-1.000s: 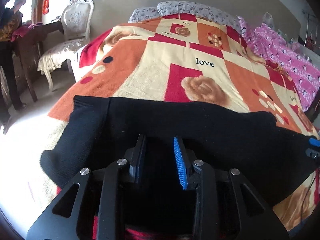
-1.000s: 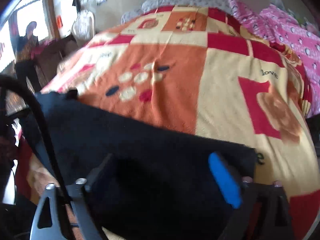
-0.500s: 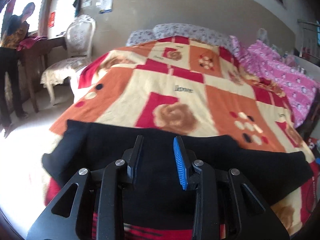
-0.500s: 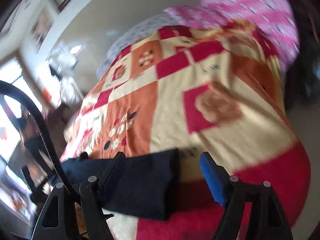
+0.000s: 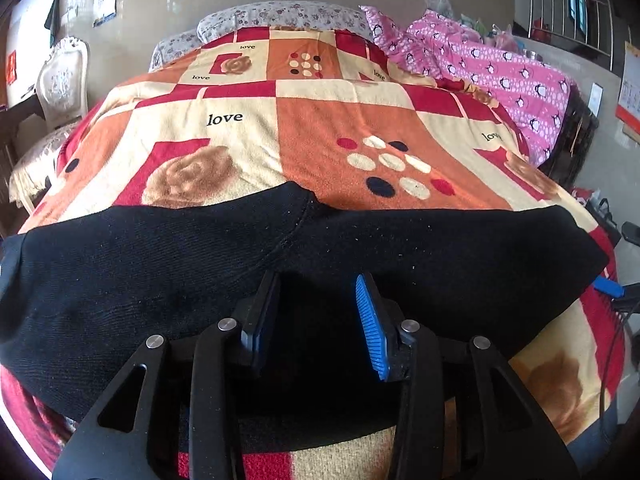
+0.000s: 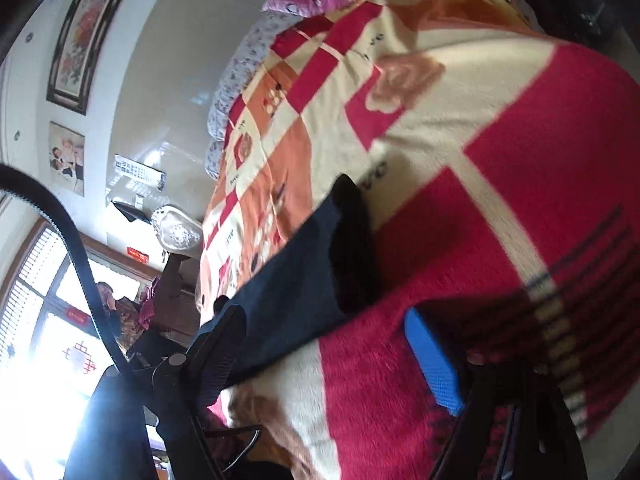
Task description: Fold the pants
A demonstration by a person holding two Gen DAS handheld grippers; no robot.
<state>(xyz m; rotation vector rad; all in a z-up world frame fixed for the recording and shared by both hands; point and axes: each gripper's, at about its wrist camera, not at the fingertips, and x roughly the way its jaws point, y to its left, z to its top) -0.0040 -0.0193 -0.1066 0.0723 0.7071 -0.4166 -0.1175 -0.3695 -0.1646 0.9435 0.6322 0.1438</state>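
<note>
A home bedroom: ahead of the gripper, a bed [image 5: 320, 92] under a patchwork blanket [image 5: 248, 152], pillows [image 5: 280, 16] beyond, framed pictures [image 6: 86, 28] on the wall.
</note>
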